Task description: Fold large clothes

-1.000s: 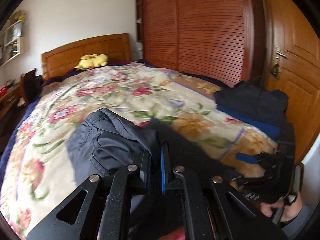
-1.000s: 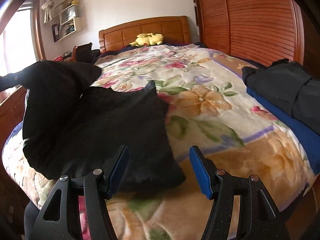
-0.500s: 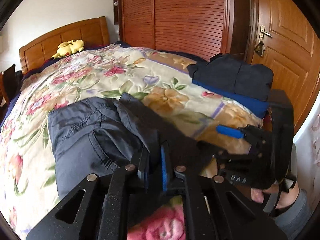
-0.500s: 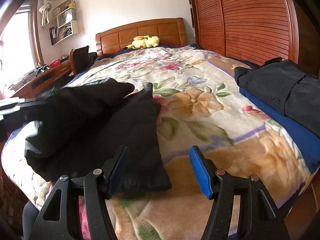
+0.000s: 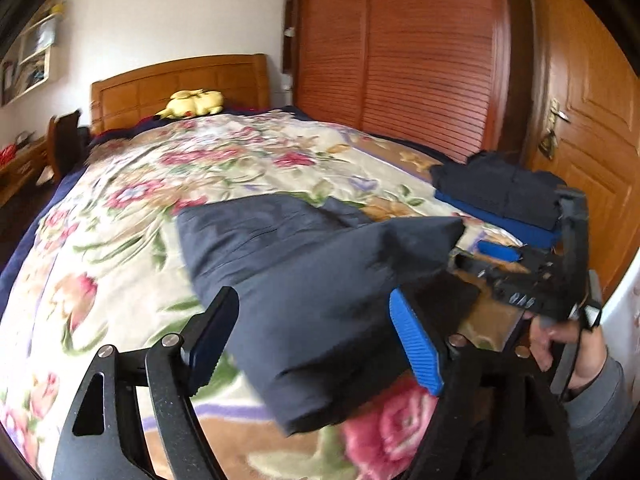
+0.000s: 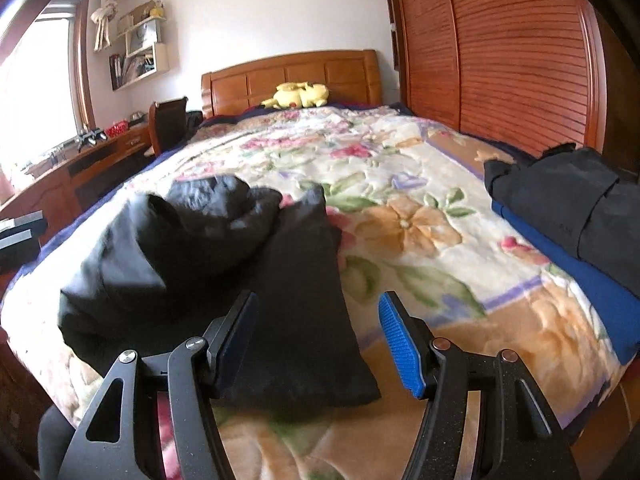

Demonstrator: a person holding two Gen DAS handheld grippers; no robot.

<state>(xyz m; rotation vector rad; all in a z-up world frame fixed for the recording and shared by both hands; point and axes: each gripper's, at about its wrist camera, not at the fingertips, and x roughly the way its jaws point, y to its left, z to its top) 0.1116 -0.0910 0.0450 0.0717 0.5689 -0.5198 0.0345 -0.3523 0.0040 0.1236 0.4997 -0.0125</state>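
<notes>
Through the left wrist camera, my left tool is opening its jaws; the dark garment lies between them, unpinched, on the floral bedspread. Through the right wrist camera, my right tool stands part open over the garment's near corner, gripping nothing.

Trousers lie on bed, stack right.

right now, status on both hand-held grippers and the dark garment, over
Left hand-held gripper jaws opening, dark garment between them, pads off it. Right hand-held gripper open, empty. Garment bunched on the floral blanket. Folded stack at the right edge, apart.
</notes>
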